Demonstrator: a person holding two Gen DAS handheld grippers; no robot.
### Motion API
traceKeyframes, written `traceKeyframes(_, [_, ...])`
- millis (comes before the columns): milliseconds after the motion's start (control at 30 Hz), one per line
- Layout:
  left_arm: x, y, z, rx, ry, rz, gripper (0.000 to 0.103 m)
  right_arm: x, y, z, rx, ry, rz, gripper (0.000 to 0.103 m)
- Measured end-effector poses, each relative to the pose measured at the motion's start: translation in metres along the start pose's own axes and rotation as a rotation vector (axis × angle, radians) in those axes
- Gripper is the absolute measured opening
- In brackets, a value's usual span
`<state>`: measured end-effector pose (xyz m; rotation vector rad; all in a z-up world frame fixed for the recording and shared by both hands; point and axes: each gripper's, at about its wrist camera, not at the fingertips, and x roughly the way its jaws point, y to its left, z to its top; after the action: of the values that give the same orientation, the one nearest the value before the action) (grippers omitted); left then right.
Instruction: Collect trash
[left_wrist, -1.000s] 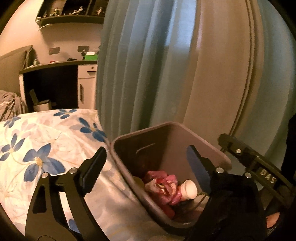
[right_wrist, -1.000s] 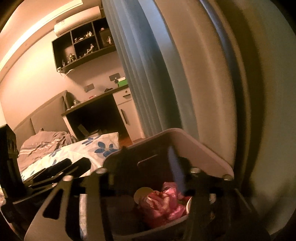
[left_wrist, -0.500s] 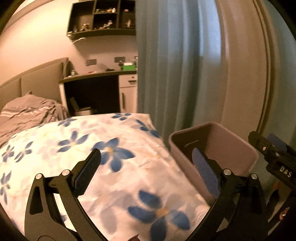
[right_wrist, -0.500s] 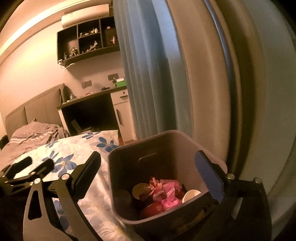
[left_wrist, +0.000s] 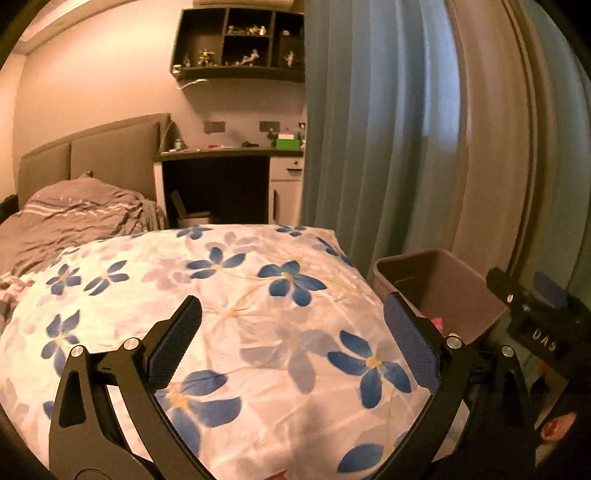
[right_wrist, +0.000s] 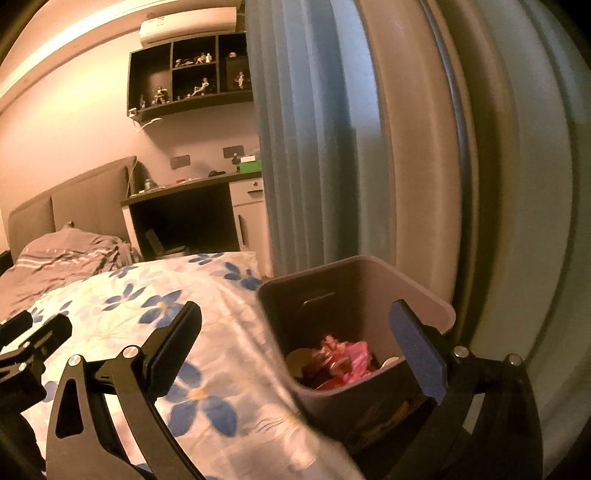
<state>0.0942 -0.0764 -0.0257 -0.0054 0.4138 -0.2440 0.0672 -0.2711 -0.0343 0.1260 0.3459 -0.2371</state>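
A grey waste bin (right_wrist: 332, 280) stands on the floor between the bed and the curtain. Inside it lie a crumpled pink wrapper (right_wrist: 343, 356), a round tan lid (right_wrist: 297, 360) and the rim of a white cup (right_wrist: 391, 362). My right gripper (right_wrist: 295, 310) is open and holds nothing; its right finger (right_wrist: 417, 347) hangs over the bin's near side. My left gripper (left_wrist: 291, 306) is open and holds nothing above the floral bedcover (left_wrist: 258, 295). From there the bin (left_wrist: 443, 280) sits to the right, with a scrap of pink (left_wrist: 437, 323) showing, and the right gripper's body (left_wrist: 535, 325) is beside it.
The bed carries a rumpled grey striped duvet (left_wrist: 74, 218) before a padded headboard (left_wrist: 110, 155). Behind it stand a dark desk (left_wrist: 218, 184) and a white cabinet (left_wrist: 286, 192). A blue curtain (left_wrist: 369, 129) hangs right behind the bin. A wall shelf (left_wrist: 236, 44) holds figurines.
Both grippers drew back from over the bin. The left view swung left onto the bedcover. The right jaws spread from half closed to wide, and the trash stays in the bin.
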Motion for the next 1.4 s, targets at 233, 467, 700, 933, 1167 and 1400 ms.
traceKeyframes(233, [-0.03, 0.023, -0.005, -0.023, -0.01, 0.025, 0.097, -0.033, 0.019, -0.002, 0.006, -0.015, -0.034, 0.097])
traceKeyframes(467, [-0.051, 0.035, -0.012, -0.03, -0.011, 0.006, 0.097, -0.062, 0.038, -0.006, -0.036, -0.049, -0.034, 0.097])
traceKeyframes(700, [-0.066, 0.042, -0.015, -0.034, -0.024, 0.006, 0.097, -0.077, 0.048, -0.009, -0.054, -0.06, -0.033, 0.097])
traceKeyframes(933, [-0.07, 0.045, -0.014, -0.042, -0.028, 0.012, 0.097, -0.085, 0.051, -0.01, -0.058, -0.088, -0.039, 0.097])
traceKeyframes(1167, [-0.069, 0.045, -0.013, -0.044, -0.023, 0.016, 0.097, -0.084, 0.052, -0.01, -0.057, -0.077, -0.036, 0.097])
traceKeyframes(1400, [-0.068, 0.046, -0.013, -0.045, -0.022, 0.022, 0.097, -0.082, 0.051, -0.01, -0.056, -0.074, -0.036, 0.097])
